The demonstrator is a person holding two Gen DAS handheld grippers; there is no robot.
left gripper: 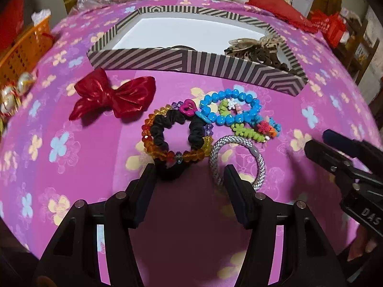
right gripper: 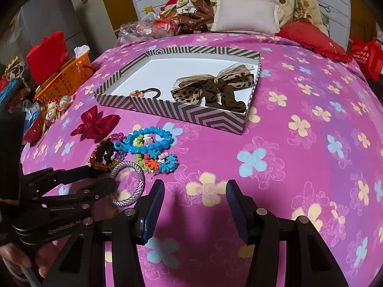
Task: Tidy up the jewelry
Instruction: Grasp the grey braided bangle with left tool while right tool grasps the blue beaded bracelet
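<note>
Striped box (left gripper: 191,63) upper centre of left view, rigid card; my drop spot; red bow (left gripper: 112,96) left of pile, soft, light; amber bracelet (left gripper: 177,136) mid-frame, hard slick beads, I'd pinch across band; grey hair tie (left gripper: 239,160) lower centre, springy; left gripper (left gripper: 190,179) half open, empty, just short of both; right gripper (right gripper: 195,196) half open, empty.

Box (right gripper: 191,114) at rear on bedspread (right gripper: 299,167); bow (left gripper: 112,96) front-left of box; bracelet cluster (left gripper: 215,119) front of box, right of bow.
</note>
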